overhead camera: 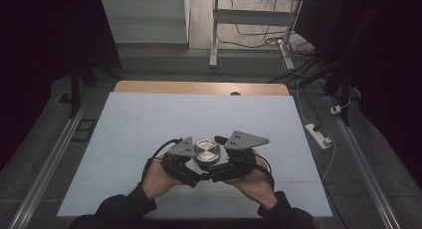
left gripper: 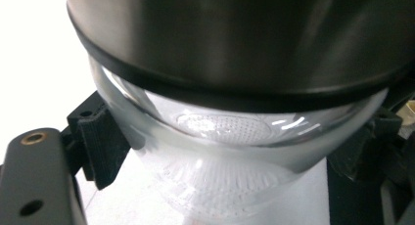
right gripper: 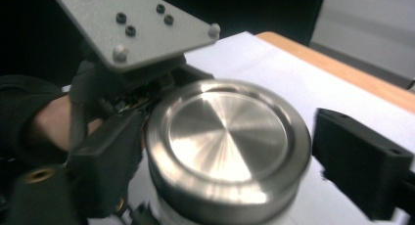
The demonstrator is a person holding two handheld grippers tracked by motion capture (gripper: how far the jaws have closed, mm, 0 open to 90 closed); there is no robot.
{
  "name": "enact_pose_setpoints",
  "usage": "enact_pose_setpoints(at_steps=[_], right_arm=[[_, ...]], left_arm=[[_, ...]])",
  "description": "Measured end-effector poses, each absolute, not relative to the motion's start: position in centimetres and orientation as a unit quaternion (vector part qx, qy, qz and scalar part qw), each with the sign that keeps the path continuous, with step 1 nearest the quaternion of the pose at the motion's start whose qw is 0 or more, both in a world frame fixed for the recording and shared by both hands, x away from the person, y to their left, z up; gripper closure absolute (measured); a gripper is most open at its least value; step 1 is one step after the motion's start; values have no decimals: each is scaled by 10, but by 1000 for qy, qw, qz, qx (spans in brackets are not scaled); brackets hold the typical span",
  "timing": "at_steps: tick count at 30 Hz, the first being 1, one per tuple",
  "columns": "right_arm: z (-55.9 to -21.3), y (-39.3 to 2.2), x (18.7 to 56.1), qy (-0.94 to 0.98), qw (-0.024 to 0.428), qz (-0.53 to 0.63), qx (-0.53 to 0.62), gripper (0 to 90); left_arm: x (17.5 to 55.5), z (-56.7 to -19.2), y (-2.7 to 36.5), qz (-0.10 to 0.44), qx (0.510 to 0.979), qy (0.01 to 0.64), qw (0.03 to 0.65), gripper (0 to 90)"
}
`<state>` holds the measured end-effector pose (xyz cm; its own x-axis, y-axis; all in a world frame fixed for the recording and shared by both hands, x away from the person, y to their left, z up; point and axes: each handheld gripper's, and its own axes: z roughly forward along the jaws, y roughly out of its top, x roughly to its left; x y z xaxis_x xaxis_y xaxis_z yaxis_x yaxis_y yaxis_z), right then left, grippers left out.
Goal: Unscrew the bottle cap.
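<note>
Both grippers crowd the jar (overhead camera: 207, 154): left fingers (left gripper: 100, 146) clamp its glass, right fingers (right gripper: 362, 161) flank its lid (right gripper: 227, 129), unclamped.

high view dim, dark edges | left gripper view bg blown white | steel lid (right gripper: 227, 137) glare, soft blur

**Three cameras, one shared jar**

The high view looks forward and down from above the person's side of the table (overhead camera: 149, 119), far enough off to take in both tongs. The left gripper view rides on the left tongs (overhead camera: 186, 162) and sits very close against the glass jar (left gripper: 230, 151) below its steel lid (left gripper: 235, 34). The right gripper view looks along the right tongs (right gripper: 220, 151) from just above the lid, with the left tongs beyond it. All three views share the jar.
</note>
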<state>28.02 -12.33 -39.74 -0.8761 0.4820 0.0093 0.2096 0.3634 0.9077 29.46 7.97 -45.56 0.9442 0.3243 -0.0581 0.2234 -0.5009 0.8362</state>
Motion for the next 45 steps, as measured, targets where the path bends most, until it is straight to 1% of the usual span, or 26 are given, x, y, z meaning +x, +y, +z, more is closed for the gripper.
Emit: enact_pose_setpoints(at_steps=[1, 4, 5, 6, 7, 8, 9, 10, 11, 12, 14, 16, 18, 19, 20, 21, 22, 23, 25, 26, 31, 37, 40, 43, 44, 45], right_arm=[[-397, -122, 277, 810, 137, 529, 213, 190], [-396, -124, 277, 812, 129, 535, 195, 193], [-395, -125, 278, 814, 117, 537, 187, 194], [-394, -127, 279, 814, 100, 543, 179, 194], [-394, -127, 279, 814, 100, 543, 179, 194], [-393, -129, 280, 815, 89, 547, 169, 195], [-393, -132, 283, 821, 58, 551, 137, 195], [-393, -134, 283, 823, 47, 552, 124, 195], [-393, -135, 284, 825, 31, 554, 107, 195], [-393, -137, 285, 826, 13, 556, 88, 195], [-393, -140, 286, 825, -20, 563, 49, 194], [-394, -143, 287, 822, -44, 567, 22, 191], [-393, -143, 287, 822, -47, 567, 23, 180], [-390, -143, 287, 824, -22, 564, 46, 122], [-388, -143, 286, 825, -7, 561, 65, 107], [-387, -143, 286, 824, 8, 559, 87, 99], [-387, -143, 286, 824, 8, 559, 87, 99], [-384, -141, 286, 826, 51, 544, 137, 97], [-385, -139, 285, 826, 71, 536, 161, 117], [-387, -137, 285, 826, 84, 528, 178, 117], [-392, -130, 284, 826, 89, 519, 202, 134], [-396, -124, 281, 819, 94, 526, 208, 170], [-397, -125, 282, 823, 79, 527, 196, 172], [-396, -129, 285, 827, 46, 537, 159, 173], [-396, -129, 285, 827, 46, 537, 159, 173], [-397, -131, 286, 823, 27, 547, 149, 173]], left_arm=[[294, -455, 79, 53, 865, 157, 474, 157], [293, -454, 80, 41, 864, 142, 481, 157], [293, -454, 81, 34, 865, 132, 483, 157], [294, -455, 83, 9, 860, 110, 498, 157], [294, -455, 83, 9, 860, 110, 498, 157], [294, -455, 83, -3, 860, 98, 501, 157], [294, -456, 83, -16, 859, 82, 505, 157], [294, -456, 83, -24, 860, 69, 505, 157], [293, -456, 82, -47, 858, 39, 509, 157], [291, -456, 81, -57, 858, 23, 510, 157], [288, -455, 78, -68, 858, -6, 510, 157], [286, -455, 77, -70, 857, -12, 510, 157], [285, -452, 77, -61, 858, -5, 510, 157], [286, -451, 77, -54, 859, 4, 509, 157], [286, -450, 78, -38, 861, 19, 507, 157], [288, -448, 80, -6, 865, 59, 498, 157], [288, -448, 80, -6, 865, 59, 498, 157], [290, -448, 82, 12, 867, 84, 491, 157], [295, -451, 85, 30, 864, 128, 486, 157], [295, -451, 85, 30, 864, 128, 486, 157], [297, -452, 85, 45, 865, 158, 474, 157], [293, -451, 82, 42, 868, 141, 475, 157], [293, -452, 83, 31, 869, 122, 479, 157], [293, -453, 83, 0, 863, 99, 495, 157], [293, -453, 83, -10, 861, 90, 501, 157], [293, -453, 84, -25, 858, 75, 508, 157]])
